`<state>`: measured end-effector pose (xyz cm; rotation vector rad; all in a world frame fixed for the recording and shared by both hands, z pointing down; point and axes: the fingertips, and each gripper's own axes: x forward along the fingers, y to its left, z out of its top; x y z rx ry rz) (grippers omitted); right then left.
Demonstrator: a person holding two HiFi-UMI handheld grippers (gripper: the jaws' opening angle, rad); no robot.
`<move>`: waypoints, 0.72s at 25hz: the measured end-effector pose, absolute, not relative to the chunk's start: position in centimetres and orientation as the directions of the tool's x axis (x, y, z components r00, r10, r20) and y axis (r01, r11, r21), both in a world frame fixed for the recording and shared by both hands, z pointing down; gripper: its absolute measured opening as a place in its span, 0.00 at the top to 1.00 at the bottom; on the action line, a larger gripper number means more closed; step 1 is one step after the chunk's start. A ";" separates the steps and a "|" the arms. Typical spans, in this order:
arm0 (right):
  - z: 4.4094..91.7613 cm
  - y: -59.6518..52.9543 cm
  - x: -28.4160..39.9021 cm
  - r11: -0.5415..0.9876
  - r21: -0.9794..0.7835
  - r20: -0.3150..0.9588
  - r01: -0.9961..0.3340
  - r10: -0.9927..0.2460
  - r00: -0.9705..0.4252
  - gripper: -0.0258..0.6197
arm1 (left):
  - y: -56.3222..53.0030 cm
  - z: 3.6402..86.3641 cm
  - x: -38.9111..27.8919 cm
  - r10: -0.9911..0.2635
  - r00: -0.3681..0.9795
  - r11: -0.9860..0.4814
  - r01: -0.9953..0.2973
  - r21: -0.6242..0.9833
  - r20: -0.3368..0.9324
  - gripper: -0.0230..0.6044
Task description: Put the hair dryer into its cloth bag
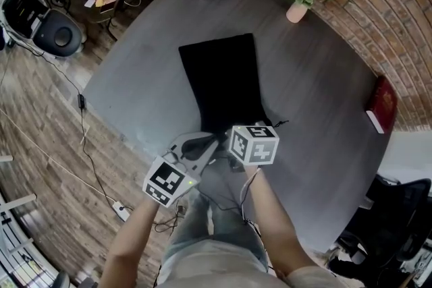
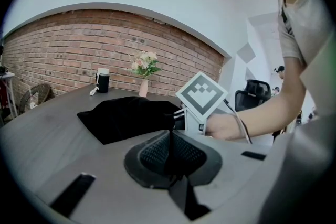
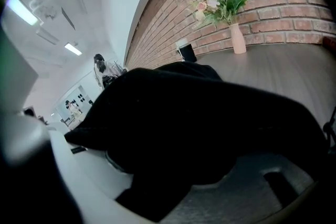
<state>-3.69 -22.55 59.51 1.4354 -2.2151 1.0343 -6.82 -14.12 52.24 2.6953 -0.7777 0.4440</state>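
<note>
Our left gripper [image 2: 170,139] is clamped tight, jaws together at the near end of the cloth bag [image 1: 223,77]. Our right gripper [image 3: 178,176] stands fairly wide, with black cloth bunched loosely between its jaws. The bag lies mid-frame on the counter [image 1: 317,91], humped at its lower end, and the hair dryer shows in no view, so we reckon it's inside. The danger is that slack right-side hold, because one tug near the counter's lower edge could spill the dryer out.
</note>
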 end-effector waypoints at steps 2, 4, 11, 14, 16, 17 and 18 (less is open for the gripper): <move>59.3 -22.4 -3.5 0.240 -0.400 0.598 -0.885 -0.663 -0.450 0.61 | -14.1 52.2 -6.8 -0.466 0.803 -0.806 -0.558 0.196 0.372 0.94; 59.1 -22.2 -3.4 0.242 -0.392 0.600 -0.888 -0.664 -0.446 0.59 | -14.2 52.1 -6.9 -0.470 0.800 -0.805 -0.562 0.192 0.373 0.94; 58.6 -21.3 -2.7 0.247 -0.379 0.601 -0.892 -0.667 -0.440 0.54 | -14.2 52.3 -6.8 -0.477 0.789 -0.803 -0.570 0.172 0.388 0.94; 58.5 -20.6 -2.3 0.247 -0.373 0.607 -0.894 -0.664 -0.437 0.54 | -14.2 52.6 -6.8 -0.481 0.778 -0.798 -0.579 0.165 0.405 0.94; 58.4 -19.8 -2.2 0.249 -0.370 0.613 -0.895 -0.658 -0.436 0.53 | -13.9 52.6 -6.8 -0.472 0.771 -0.796 -0.581 0.169 0.428 0.94; 58.3 -19.4 -2.1 0.250 -0.369 0.615 -0.895 -0.656 -0.437 0.53 | -13.7 52.6 -6.8 -0.465 0.767 -0.796 -0.581 0.171 0.443 0.94; 58.2 -18.9 -1.9 0.249 -0.369 0.616 -0.896 -0.656 -0.436 0.53 | -13.6 52.5 -6.8 -0.464 0.763 -0.796 -0.582 0.166 0.451 0.94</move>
